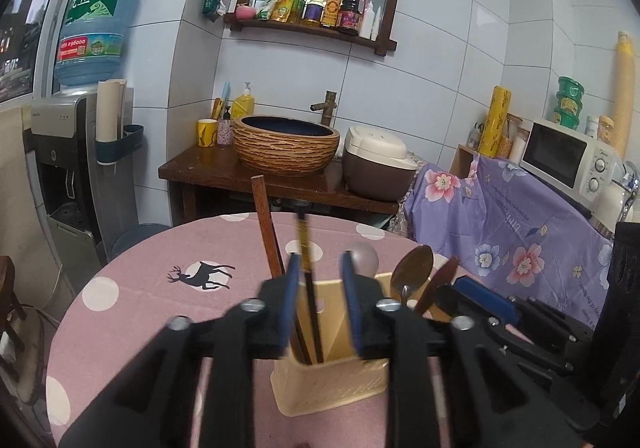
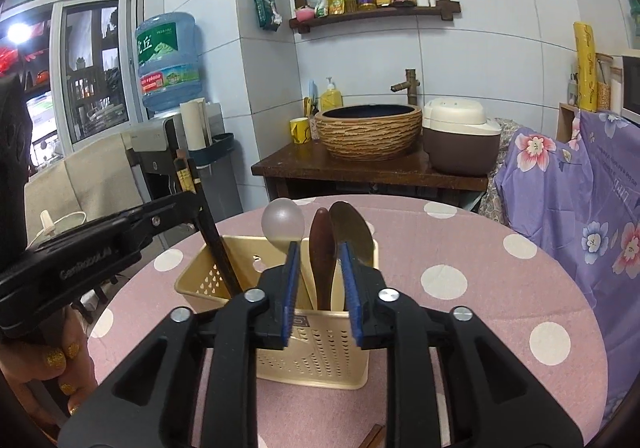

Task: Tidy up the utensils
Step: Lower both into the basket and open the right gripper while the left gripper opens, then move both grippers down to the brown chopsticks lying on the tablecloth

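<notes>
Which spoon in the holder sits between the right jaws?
The dark brown wooden spoon, standing upright in the middle. The pale round spoon lies left of the jaws; the metal spoon leans right.

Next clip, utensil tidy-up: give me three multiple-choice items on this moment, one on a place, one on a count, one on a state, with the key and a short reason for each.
1. Where do the chopsticks stand?
A. In the holder's left compartment
B. Flat on the table
C. In the basin

2. How many spoons stand in the holder?
A. One
B. Three
C. Five

3. How do the right tongs stand?
A. Shut on the brown spoon
B. Open, pads clear of the spoons
C. Shut on the holder's rim

Key: 1 A, the sticks rise from the compartment left of the divider. 2 B, a white spoon, a brown spoon and a metal spoon show. 3 B, gaps show between both blue pads and the brown handle.
</notes>
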### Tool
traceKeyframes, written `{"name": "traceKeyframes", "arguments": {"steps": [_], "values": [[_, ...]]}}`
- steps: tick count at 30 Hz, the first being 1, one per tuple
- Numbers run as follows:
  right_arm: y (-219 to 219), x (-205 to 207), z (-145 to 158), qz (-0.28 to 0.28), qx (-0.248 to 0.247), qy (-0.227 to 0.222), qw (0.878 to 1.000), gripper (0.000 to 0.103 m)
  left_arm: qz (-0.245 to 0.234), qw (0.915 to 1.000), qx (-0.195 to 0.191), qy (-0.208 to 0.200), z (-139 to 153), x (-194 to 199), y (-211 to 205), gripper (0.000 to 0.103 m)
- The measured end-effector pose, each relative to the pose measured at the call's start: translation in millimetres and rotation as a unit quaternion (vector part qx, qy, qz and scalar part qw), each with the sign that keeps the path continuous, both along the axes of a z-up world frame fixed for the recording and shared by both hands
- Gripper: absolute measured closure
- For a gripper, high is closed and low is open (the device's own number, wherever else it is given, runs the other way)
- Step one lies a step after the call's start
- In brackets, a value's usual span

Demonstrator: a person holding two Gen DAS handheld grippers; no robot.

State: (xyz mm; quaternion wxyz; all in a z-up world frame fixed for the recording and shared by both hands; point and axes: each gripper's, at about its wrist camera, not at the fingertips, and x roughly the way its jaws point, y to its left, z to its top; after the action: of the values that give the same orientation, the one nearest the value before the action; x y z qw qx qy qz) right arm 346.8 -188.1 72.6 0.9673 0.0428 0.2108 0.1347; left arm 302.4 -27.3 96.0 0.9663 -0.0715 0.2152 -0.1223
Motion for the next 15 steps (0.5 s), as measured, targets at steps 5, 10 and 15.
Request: {"name": "traceKeyframes", "arguments": {"steps": [5, 10, 15], "values": [[-13.1, -34.5, -6.2, -0.021, -0.022, 0.006, 1.0, 0.047, 0.005, 0.9998, 0.011, 0.013, -10.3, -34.3, 11.3, 0.052], [-25.7, -70.2, -41.5, -0.054, -0.052, 0.067, 0.995, 0.036, 0.014, 0.9956, 0.049, 0.079, -53.3, -64.6, 18.3, 0.05], [-27.1, -97.6, -91.9, -0.058, -0.049, 0.145, 0.987, 0.034, -0.003, 0.9855, 0.08, 0.15, -106.8, -89.9, 10.0, 0.05]]}}
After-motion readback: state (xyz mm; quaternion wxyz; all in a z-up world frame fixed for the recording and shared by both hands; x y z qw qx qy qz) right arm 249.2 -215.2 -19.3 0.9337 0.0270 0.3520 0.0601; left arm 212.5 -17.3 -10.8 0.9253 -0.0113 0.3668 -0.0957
